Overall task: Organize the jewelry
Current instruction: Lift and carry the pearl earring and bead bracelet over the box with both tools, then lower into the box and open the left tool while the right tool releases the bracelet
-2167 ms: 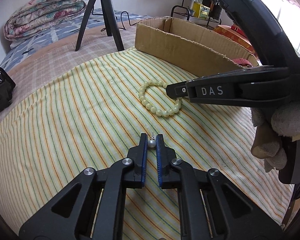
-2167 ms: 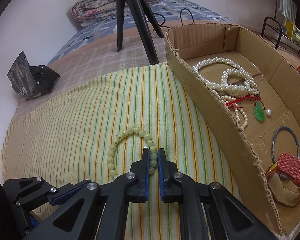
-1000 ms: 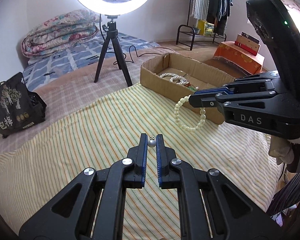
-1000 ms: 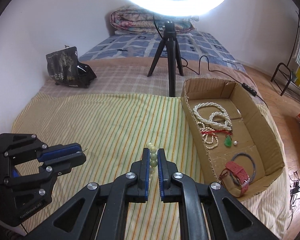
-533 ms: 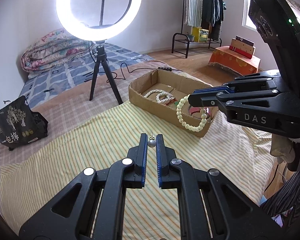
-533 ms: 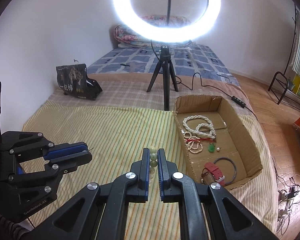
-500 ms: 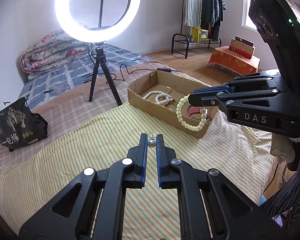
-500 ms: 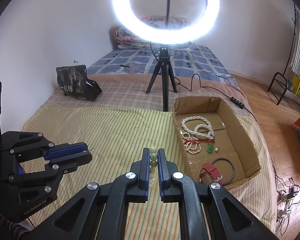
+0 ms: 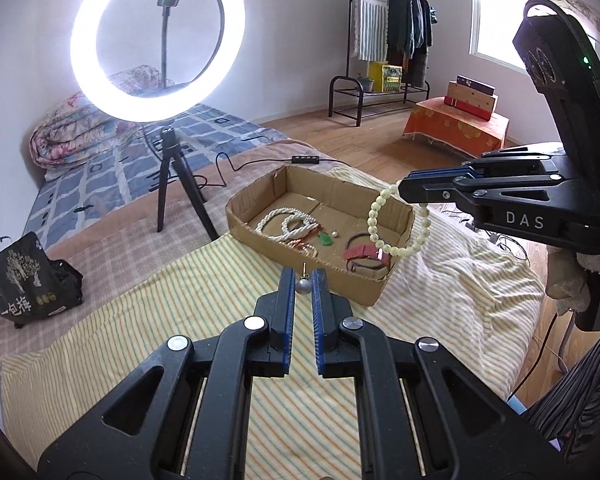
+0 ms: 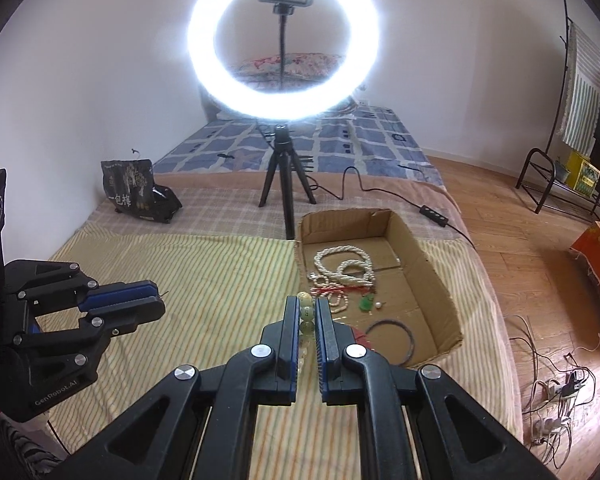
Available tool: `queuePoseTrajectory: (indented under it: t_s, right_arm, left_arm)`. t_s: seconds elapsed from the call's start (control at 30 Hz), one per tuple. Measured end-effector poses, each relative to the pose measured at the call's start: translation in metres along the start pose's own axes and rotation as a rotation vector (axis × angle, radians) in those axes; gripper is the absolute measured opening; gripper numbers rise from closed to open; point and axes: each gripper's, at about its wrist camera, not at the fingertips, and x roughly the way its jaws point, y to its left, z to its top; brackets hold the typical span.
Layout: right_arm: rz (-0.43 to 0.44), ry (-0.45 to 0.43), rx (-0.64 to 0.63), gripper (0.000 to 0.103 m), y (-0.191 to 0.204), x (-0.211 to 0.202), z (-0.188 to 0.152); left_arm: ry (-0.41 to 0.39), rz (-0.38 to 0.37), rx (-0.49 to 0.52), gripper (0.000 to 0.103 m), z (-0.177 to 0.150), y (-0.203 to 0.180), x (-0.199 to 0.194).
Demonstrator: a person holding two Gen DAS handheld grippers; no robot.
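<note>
Right tongs (image 10: 308,314) pinch a bead bracelet (image 9: 396,222), hanging at centre right of the left view, over the cardboard box (image 9: 260,236). Left tongs (image 9: 303,285) pinch a pearl earring (image 9: 302,286); the box lies just beyond them, nearer the right tongs.

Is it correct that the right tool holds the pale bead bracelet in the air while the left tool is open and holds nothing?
Not fully. The right tool does hold the bead bracelet in the air, but the left tool is not empty: it is shut on a small pearl earring, as the left wrist view shows.
</note>
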Motion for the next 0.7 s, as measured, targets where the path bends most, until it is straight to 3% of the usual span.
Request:
queuePoseTrajectory:
  t_s: [0.4, 0.7]
  right_arm:
    - [-0.034, -0.016, 0.057, 0.005, -0.053, 0.002, 0.000]
    - [-0.021, -0.006, 0.093, 0.005, -0.073, 0.024, -0.004]
  left_arm:
    - [-0.012, -0.033, -0.022, 0.006, 0.041, -0.013, 0.042]
    - [0.000, -0.012, -0.062, 0.006, 0.070, -0.007, 0.091]
